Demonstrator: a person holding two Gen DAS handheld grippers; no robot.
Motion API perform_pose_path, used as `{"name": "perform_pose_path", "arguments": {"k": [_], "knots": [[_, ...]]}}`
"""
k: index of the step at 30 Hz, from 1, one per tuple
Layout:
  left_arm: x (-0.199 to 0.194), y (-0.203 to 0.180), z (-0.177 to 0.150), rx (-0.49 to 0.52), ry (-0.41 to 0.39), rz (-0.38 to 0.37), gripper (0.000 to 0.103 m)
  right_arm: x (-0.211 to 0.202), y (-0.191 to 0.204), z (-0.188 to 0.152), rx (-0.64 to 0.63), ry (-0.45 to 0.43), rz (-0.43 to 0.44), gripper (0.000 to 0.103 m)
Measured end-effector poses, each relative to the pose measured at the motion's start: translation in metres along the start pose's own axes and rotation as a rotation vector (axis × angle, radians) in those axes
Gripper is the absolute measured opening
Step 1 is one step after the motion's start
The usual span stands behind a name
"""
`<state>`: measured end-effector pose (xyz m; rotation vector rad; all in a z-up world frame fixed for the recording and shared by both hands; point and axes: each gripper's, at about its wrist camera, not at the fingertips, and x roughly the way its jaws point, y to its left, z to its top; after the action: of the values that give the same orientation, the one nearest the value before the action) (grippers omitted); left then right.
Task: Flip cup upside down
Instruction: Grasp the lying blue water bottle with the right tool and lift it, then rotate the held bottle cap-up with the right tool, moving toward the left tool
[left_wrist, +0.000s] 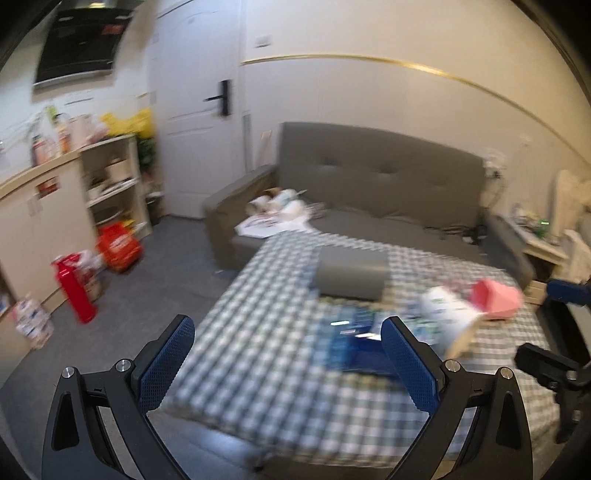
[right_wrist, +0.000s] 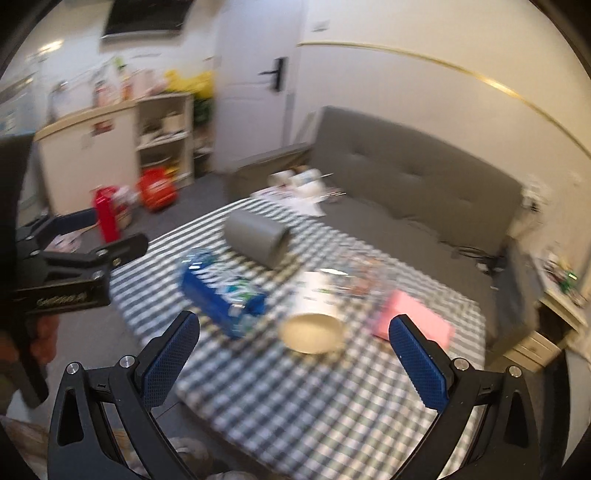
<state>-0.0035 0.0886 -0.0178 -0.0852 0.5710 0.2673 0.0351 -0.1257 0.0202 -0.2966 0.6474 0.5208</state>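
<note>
A white paper cup with green print lies on its side on the checked tablecloth, its beige mouth facing the right wrist camera. My right gripper hovers open just in front of that mouth, holding nothing. In the left wrist view the cup is ahead to the right, outside the right fingertip. My left gripper is open and empty above the table's left part. Both views are blurred.
A blue package lies left of the cup, with a pink box to its right and a grey cylinder on its side behind. A grey sofa stands beyond the table. Shelves and red items stand on the floor at left.
</note>
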Motion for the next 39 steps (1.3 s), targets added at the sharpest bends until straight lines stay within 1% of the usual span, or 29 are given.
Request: {"name": "perform_pose_path", "arguments": {"k": [3, 4, 6, 8, 10, 13, 17, 20, 24, 25, 26, 27, 28, 29, 30, 31, 32, 36, 39], "knots": [[0.009, 0.021, -0.006, -0.017, 0.02, 0.041, 0.103, 0.021, 0.019, 0.015, -0.091, 0.022, 0.077, 0.103], [0.011, 0.026, -0.007, -0.022, 0.026, 0.049, 0.103, 0.03, 0.026, 0.021, -0.119, 0.035, 0.117, 0.103], [0.019, 0.037, -0.013, -0.032, 0.042, 0.06, 0.103, 0.047, 0.035, 0.026, -0.15, 0.049, 0.173, 0.103], [0.028, 0.044, -0.018, -0.036, 0.063, 0.073, 0.103, 0.072, 0.043, 0.031, -0.184, 0.092, 0.219, 0.103], [0.035, 0.047, -0.022, -0.037, 0.079, 0.077, 0.103, 0.099, 0.051, 0.035, -0.235, 0.144, 0.244, 0.103], [0.049, 0.053, -0.029, -0.034, 0.105, 0.085, 0.103, 0.131, 0.062, 0.035, -0.31, 0.224, 0.242, 0.102], [0.062, 0.056, -0.037, -0.055, 0.145, 0.088, 0.103, 0.158, 0.079, 0.033, -0.424, 0.27, 0.22, 0.1], [0.067, 0.058, -0.041, -0.074, 0.161, 0.068, 0.103, 0.173, 0.089, 0.03, -0.484, 0.288, 0.193, 0.1], [0.067, 0.055, -0.045, -0.062, 0.168, 0.064, 0.103, 0.184, 0.098, 0.024, -0.53, 0.309, 0.174, 0.1], [0.067, 0.054, -0.046, -0.059, 0.17, 0.058, 0.103, 0.186, 0.101, 0.023, -0.539, 0.31, 0.167, 0.098], [0.067, 0.054, -0.046, -0.057, 0.17, 0.057, 0.103, 0.188, 0.102, 0.023, -0.542, 0.312, 0.165, 0.095], [0.066, 0.054, -0.046, -0.054, 0.169, 0.056, 0.103, 0.189, 0.104, 0.022, -0.542, 0.319, 0.164, 0.084], [0.065, 0.052, -0.045, -0.05, 0.17, 0.055, 0.103, 0.19, 0.105, 0.021, -0.541, 0.325, 0.161, 0.08], [0.064, 0.051, -0.044, -0.046, 0.171, 0.053, 0.103, 0.187, 0.105, 0.022, -0.537, 0.313, 0.158, 0.08], [0.062, 0.05, -0.044, -0.043, 0.169, 0.049, 0.103, 0.183, 0.104, 0.023, -0.524, 0.297, 0.173, 0.08], [0.061, 0.049, -0.042, -0.041, 0.167, 0.048, 0.103, 0.175, 0.101, 0.026, -0.489, 0.279, 0.202, 0.08], [0.058, 0.049, -0.041, -0.04, 0.16, 0.05, 0.103, 0.166, 0.098, 0.029, -0.448, 0.27, 0.212, 0.08], [0.046, 0.038, -0.029, -0.033, 0.134, 0.031, 0.103, 0.133, 0.079, 0.042, -0.301, 0.231, 0.216, 0.079], [0.032, 0.021, -0.015, -0.003, 0.095, 0.004, 0.103, 0.105, 0.054, 0.045, -0.164, 0.237, 0.209, 0.079]]}}
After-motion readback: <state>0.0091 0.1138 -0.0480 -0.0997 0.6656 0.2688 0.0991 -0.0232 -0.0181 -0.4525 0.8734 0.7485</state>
